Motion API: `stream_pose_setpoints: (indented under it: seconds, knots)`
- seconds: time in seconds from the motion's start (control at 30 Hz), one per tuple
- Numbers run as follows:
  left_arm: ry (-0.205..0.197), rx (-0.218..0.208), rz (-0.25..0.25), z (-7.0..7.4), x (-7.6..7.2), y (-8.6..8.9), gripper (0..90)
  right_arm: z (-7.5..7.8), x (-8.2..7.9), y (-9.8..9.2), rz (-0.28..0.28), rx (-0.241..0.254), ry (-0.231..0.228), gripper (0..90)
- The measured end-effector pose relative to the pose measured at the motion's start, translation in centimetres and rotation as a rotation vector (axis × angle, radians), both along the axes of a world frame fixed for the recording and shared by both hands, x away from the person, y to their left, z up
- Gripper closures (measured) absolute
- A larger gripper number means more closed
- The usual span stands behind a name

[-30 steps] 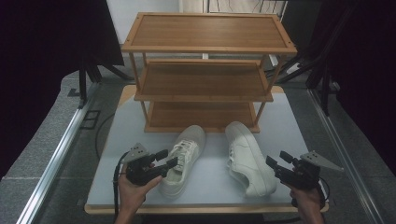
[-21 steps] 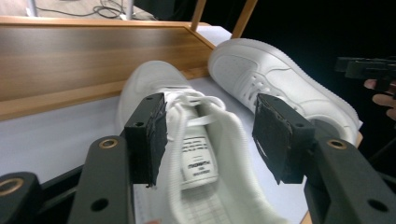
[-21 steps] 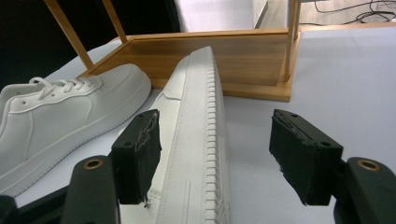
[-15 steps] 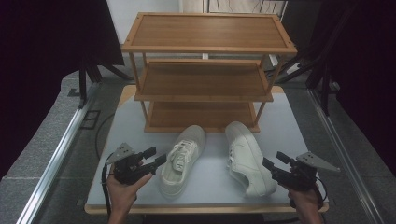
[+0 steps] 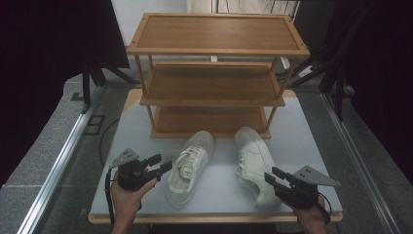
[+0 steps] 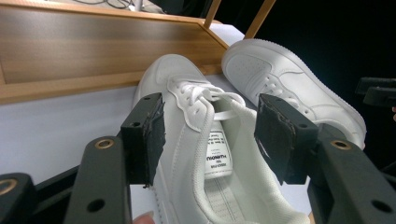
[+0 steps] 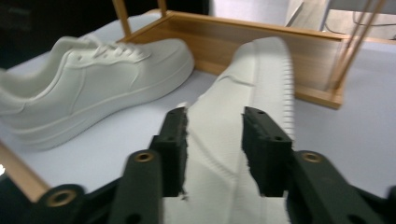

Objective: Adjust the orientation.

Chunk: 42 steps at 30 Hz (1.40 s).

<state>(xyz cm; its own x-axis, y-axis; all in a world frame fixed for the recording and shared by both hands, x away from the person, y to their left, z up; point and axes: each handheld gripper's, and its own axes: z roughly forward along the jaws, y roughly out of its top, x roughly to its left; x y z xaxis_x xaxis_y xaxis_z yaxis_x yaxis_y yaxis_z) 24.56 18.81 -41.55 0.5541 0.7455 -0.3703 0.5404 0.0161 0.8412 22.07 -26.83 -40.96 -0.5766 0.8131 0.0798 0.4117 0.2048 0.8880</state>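
right gripper (image 5: 276, 181) jaws just closed, pinching right shoe (image 5: 254, 161); left gripper (image 5: 162, 165) spread; rack (image 5: 214, 48) behind.

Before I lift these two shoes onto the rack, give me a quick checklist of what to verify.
1. Left gripper astride the left shoe, pads not pressing: not ok for lifting yet.
2. Right gripper jaws have just been closing around the right shoe's sole; firm contact: cannot tell.
3. Right shoe tipped on its side: not ok.
4. Rack bottom shelf free: ok.
5. Shoes apart from each other: ok.
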Motion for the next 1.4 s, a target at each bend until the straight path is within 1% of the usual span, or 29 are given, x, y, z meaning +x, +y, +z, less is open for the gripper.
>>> stream_pose_setpoints:
  seconds: [0.03,0.07,0.1,0.13,0.17,0.2,0.23,0.27,0.3,0.37,0.4,0.47,0.57,0.67,0.73,0.97,1.07,1.1,1.13,1.17,1.23,1.4]
  knots:
    - [0.003,0.001,-0.002,0.0,0.0,0.0,42.8,0.0,0.0,0.0,0.0,0.0,0.0,64.7]
    - [0.005,0.003,-0.005,-0.1,0.0,-0.1,42.9,-0.1,-0.2,0.8,0.028,-0.027,0.005,69.7]
    - [0.007,0.005,-0.007,-0.1,0.0,-0.1,42.9,-0.1,-0.2,0.8,0.028,-0.027,0.005,69.7]
    - [0.007,0.004,-0.011,-0.1,0.0,-0.1,43.8,-0.4,-0.2,1.5,0.058,-0.054,0.013,74.3]
    - [0.007,0.004,-0.011,-0.1,0.0,-0.1,44.9,-0.4,-0.2,1.5,0.058,-0.054,0.013,74.3]
    - [0.001,-0.004,-0.009,-0.1,-0.1,-0.1,45.4,-0.7,-0.2,2.2,0.079,-0.075,0.028,77.6]
    - [-0.006,-0.009,-0.008,-0.1,-0.1,-0.1,45.4,-0.7,-0.2,2.2,0.079,-0.075,0.028,77.6]
    - [-0.01,-0.012,-0.007,0.0,-0.2,0.0,45.5,-1.2,-0.1,2.8,0.098,-0.094,0.043,80.2]
    - [-0.01,-0.014,-0.008,0.0,-0.2,0.0,45.5,-1.2,-0.1,2.8,0.098,-0.094,0.043,80.2]
    - [-0.005,-0.024,-0.009,0.0,-0.2,0.1,45.4,-2.1,0.0,3.7,0.115,-0.118,0.064,83.5]
    - [-0.005,-0.024,-0.009,0.0,-0.2,0.1,45.3,-2.1,0.0,3.7,0.115,-0.118,0.064,83.5]
    - [0.003,-0.028,-0.014,-0.1,-0.2,0.2,45.2,-2.6,0.1,4.1,0.12,-0.143,0.079,85.1]
    - [0.008,-0.029,-0.014,-0.1,-0.2,0.3,45.0,-3.1,0.2,4.6,0.103,-0.19,0.088,87.3]
    - [0.004,-0.037,-0.008,-0.2,-0.3,0.3,45.6,-3.0,0.4,4.2,0.096,-0.171,0.096,88.8]
    - [0.007,-0.033,-0.01,-0.2,-0.3,0.3,45.7,-3.0,0.4,4.0,0.094,-0.163,0.098,89.0]
    - [0.017,-0.039,-0.016,-0.5,-0.2,0.3,45.7,-2.9,0.5,3.7,0.09,-0.156,0.097,89.0]
    - [0.02,-0.041,-0.014,-0.5,-0.2,0.4,45.7,-2.7,0.6,3.1,0.078,-0.127,0.097,89.0]
    - [0.02,-0.041,-0.014,-0.5,-0.2,0.4,45.7,-2.7,0.6,3.1,0.078,-0.127,0.097,89.0]
    - [0.022,-0.041,-0.016,-0.5,-0.2,0.3,45.7,-2.6,0.7,2.6,0.074,-0.102,0.098,89.0]
    - [0.022,-0.041,-0.016,-0.5,-0.2,0.3,45.6,-2.6,0.7,2.6,0.074,-0.102,0.098,89.0]
    - [0.024,-0.04,-0.02,-0.6,-0.2,0.3,45.7,-2.5,0.8,2.2,0.07,-0.085,0.097,88.9]
    - [0.028,-0.038,-0.021,-0.7,-0.2,0.2,45.6,-2.1,0.9,1.2,0.038,-0.051,0.084,88.8]
